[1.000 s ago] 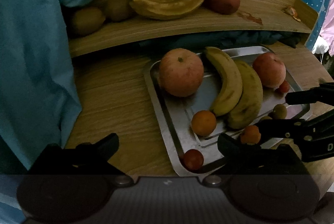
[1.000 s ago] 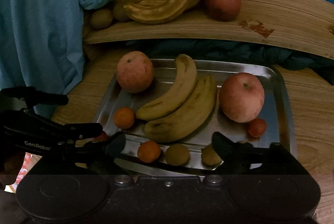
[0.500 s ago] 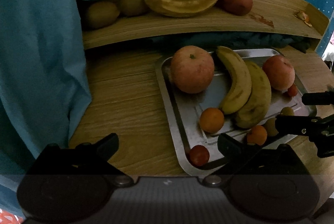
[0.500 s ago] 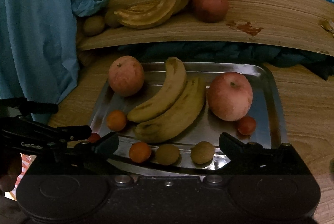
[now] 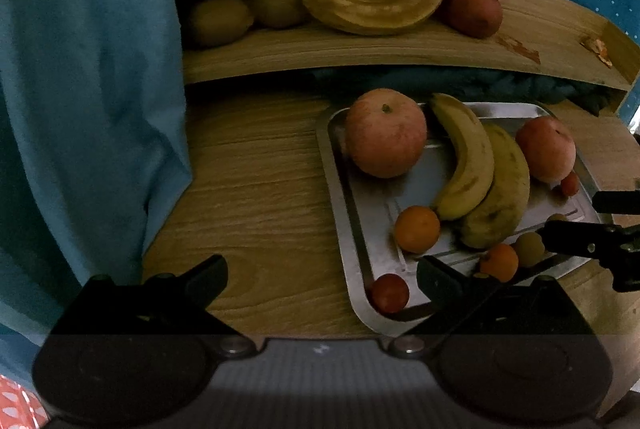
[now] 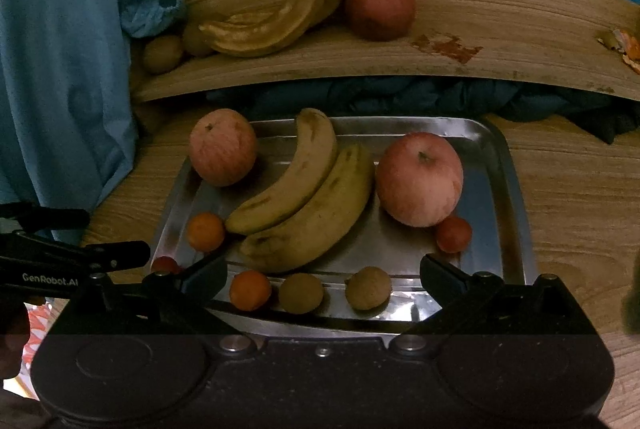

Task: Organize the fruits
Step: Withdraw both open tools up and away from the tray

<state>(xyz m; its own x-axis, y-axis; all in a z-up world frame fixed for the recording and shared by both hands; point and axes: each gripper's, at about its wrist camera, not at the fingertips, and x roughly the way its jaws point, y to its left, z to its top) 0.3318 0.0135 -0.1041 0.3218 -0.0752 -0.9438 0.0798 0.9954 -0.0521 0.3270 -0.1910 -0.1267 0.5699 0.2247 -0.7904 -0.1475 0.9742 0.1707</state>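
Fruits lie in neat rows on the metal tray [image 6: 516,197], apples [image 6: 419,179] behind the bananas [image 6: 308,205], so little seems left, and both claws, left gripper [image 5: 322,279] and right gripper [image 6: 322,271], hang open, holding nothing.

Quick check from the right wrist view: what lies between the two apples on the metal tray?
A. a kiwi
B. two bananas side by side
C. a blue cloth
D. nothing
B: two bananas lie side by side between the left apple and the right apple on the tray.
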